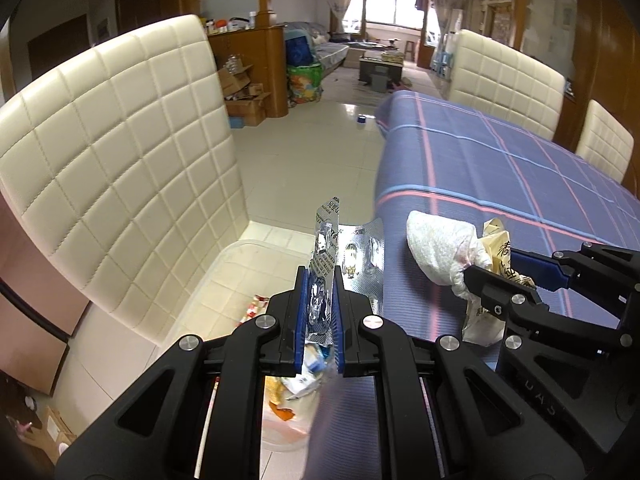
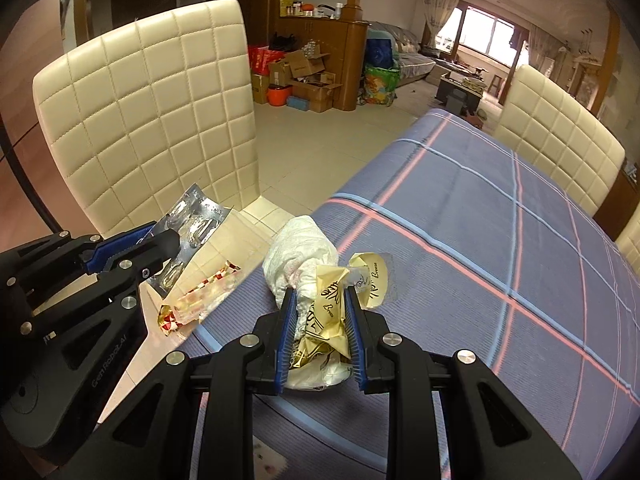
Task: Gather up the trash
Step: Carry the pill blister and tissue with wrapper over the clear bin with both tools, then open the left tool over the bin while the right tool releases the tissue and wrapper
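Note:
My left gripper (image 1: 320,276) is shut on a silver blister pack (image 1: 340,248) and holds it upright past the table's left edge, above a clear plastic bin (image 1: 256,256). The pack also shows in the right wrist view (image 2: 192,224) with the left gripper (image 2: 160,240). My right gripper (image 2: 320,300) is shut on a crumpled white tissue (image 2: 300,256) and a yellow printed wrapper (image 2: 332,312), held over the table's corner. The right gripper (image 1: 492,276), the tissue (image 1: 440,248) and the wrapper (image 1: 500,252) also show in the left wrist view.
The bin holds wrappers, one red and white (image 2: 200,296). The table wears a blue plaid cloth (image 2: 480,240). A cream quilted chair (image 1: 112,168) stands behind the bin, and more chairs (image 2: 560,148) stand along the far side. Boxes (image 2: 304,76) stand on the tiled floor.

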`<state>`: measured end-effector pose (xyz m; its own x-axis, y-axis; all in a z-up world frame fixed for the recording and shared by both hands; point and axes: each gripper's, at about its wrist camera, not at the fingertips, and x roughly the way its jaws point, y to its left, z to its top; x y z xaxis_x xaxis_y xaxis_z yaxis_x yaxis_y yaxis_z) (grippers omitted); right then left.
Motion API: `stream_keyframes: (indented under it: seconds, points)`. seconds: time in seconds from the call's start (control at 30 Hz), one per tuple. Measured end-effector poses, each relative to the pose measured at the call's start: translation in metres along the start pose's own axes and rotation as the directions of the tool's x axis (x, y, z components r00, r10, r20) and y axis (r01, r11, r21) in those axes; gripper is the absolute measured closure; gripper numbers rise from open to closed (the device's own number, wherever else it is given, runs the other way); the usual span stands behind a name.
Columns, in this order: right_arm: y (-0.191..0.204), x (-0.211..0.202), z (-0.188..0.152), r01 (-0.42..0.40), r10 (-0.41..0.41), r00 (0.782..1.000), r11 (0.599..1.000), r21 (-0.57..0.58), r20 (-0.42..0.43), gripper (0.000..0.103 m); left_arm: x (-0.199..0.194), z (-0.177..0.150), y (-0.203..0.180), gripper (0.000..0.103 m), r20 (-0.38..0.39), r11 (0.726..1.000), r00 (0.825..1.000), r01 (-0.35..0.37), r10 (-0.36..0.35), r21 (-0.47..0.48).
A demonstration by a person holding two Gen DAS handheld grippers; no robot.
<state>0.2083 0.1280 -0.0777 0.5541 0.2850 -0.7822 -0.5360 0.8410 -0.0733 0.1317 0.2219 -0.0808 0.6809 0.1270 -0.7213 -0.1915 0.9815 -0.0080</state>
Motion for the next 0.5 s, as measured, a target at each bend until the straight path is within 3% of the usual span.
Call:
stream_keyframes:
  seconds: [0.5]
  points:
    - [0.037, 0.037, 0.036, -0.037, 0.037, 0.999, 0.997, -0.066, -0.014, 0.079, 0.022, 0.011, 0.052, 0.091, -0.008, 0.994, 0.995, -0.100, 0.100, -0.045]
